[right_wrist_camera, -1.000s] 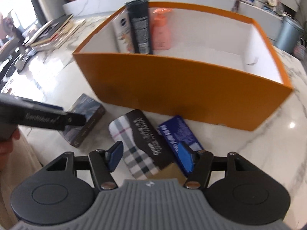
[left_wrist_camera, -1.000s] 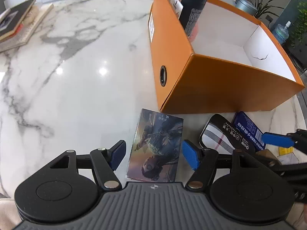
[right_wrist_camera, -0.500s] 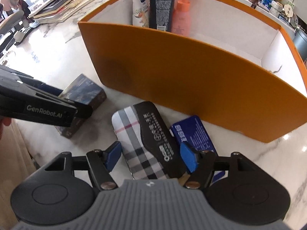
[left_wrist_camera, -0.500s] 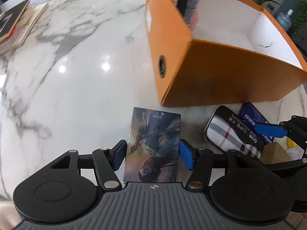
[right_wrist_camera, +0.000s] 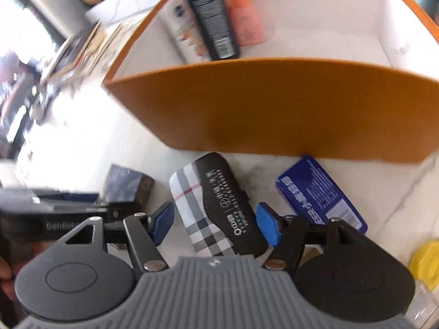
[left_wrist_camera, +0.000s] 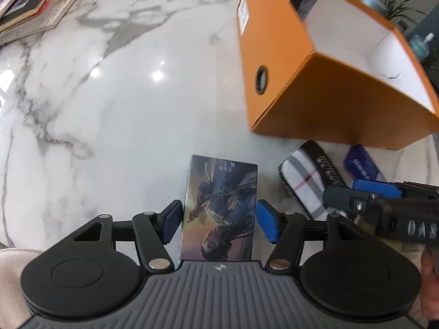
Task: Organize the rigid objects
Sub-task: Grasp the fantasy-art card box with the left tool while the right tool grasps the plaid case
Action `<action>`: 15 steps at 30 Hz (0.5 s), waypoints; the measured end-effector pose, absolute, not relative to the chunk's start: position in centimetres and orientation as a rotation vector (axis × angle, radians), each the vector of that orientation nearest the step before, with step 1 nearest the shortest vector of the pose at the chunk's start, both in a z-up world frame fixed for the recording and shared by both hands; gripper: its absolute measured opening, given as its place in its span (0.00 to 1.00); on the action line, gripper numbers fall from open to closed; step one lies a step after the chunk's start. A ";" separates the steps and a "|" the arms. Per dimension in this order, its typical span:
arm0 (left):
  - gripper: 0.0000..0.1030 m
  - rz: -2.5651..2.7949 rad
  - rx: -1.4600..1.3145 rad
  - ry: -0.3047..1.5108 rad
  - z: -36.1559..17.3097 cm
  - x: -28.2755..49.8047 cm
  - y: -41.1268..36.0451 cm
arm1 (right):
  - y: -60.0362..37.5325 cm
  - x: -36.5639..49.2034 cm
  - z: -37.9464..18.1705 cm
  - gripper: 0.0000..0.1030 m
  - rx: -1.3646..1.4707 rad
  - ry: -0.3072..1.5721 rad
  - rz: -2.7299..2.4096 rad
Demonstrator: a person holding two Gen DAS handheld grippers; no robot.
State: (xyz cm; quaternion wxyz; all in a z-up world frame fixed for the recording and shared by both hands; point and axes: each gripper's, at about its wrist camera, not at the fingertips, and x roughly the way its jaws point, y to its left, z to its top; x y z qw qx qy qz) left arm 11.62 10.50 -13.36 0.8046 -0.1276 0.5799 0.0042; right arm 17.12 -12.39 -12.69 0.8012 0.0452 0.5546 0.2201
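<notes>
An illustrated card box [left_wrist_camera: 222, 208] lies on the marble table between the blue pads of my left gripper [left_wrist_camera: 219, 222], which has closed on its sides. A plaid and black case [right_wrist_camera: 216, 213] lies between the pads of my right gripper [right_wrist_camera: 216, 223], which is open with gaps on both sides. The case also shows in the left wrist view [left_wrist_camera: 310, 178]. A blue tin [right_wrist_camera: 321, 194] lies right of the case. The orange box [right_wrist_camera: 274, 109] stands behind them and holds several bottles [right_wrist_camera: 211, 16].
Books [left_wrist_camera: 35, 8] lie at the table's far left. A yellow object [right_wrist_camera: 425, 260] sits at the right edge of the right wrist view. The right gripper's body [left_wrist_camera: 397, 211] reaches in at the right of the left wrist view.
My left gripper moved forward over the card box and closed on it. My right gripper shifted onto the plaid case, which now sits between its pads.
</notes>
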 end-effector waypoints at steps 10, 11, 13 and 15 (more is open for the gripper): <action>0.67 0.061 -0.410 1.265 -13.3 11.2 12.8 | -12.5 17.3 -13.2 0.63 0.129 1.226 0.463; 0.68 0.061 -0.406 1.281 -13.6 11.4 12.6 | -12.1 17.2 -13.3 0.63 0.116 1.225 0.466; 0.68 0.041 -0.442 1.279 -14.0 11.6 12.5 | -11.3 17.0 -13.7 0.63 0.065 1.218 0.464; 0.70 0.029 -0.465 1.273 -14.3 11.7 12.6 | -10.6 16.6 -13.7 0.64 0.024 1.186 0.484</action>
